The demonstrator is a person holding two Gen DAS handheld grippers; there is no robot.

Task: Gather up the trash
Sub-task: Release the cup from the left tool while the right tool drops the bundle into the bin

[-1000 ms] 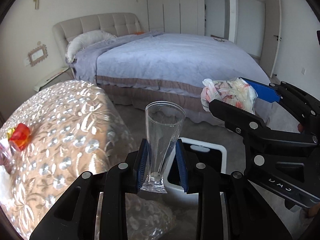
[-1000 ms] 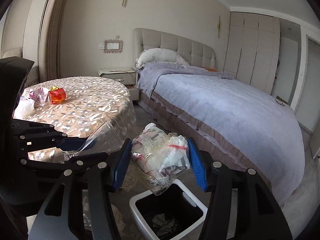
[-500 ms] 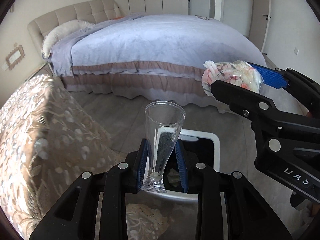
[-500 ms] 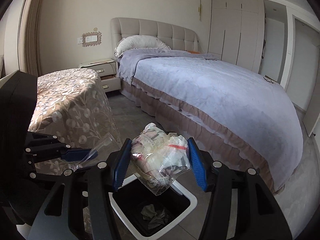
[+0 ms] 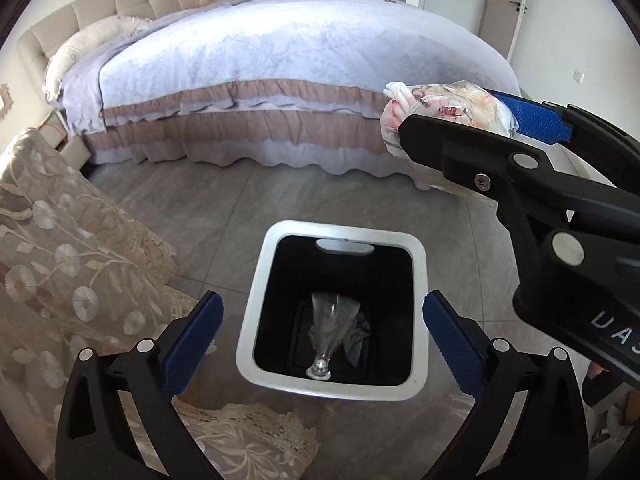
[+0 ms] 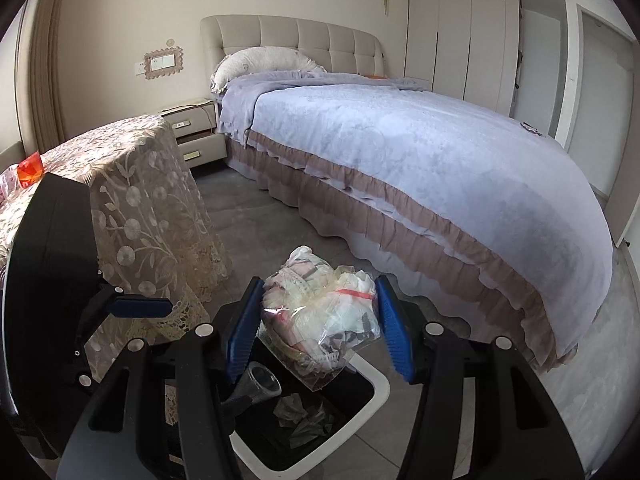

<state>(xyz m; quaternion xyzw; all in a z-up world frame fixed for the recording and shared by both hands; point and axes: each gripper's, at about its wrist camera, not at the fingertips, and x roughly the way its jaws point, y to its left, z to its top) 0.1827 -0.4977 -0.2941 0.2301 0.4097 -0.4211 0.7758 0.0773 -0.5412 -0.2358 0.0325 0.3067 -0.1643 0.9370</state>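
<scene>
1. Left gripper above the bin; jaws opening, spread wide, nothing between the pads.
2. Clear plastic cup inside the bin, on crumpled paper at the bottom.
3. Right gripper over the bin's rim, jaws half open and clamped on a clear bag of scraps.
4. Lace-covered table beside the bin.
5. Beyond the bin, bed with lilac cover.

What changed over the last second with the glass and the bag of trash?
The left gripper let go of the clear glass; its jaws are opening, and the glass is now in the bin. Both grippers came down over the bin. The right gripper still clamps the plastic bag.
</scene>
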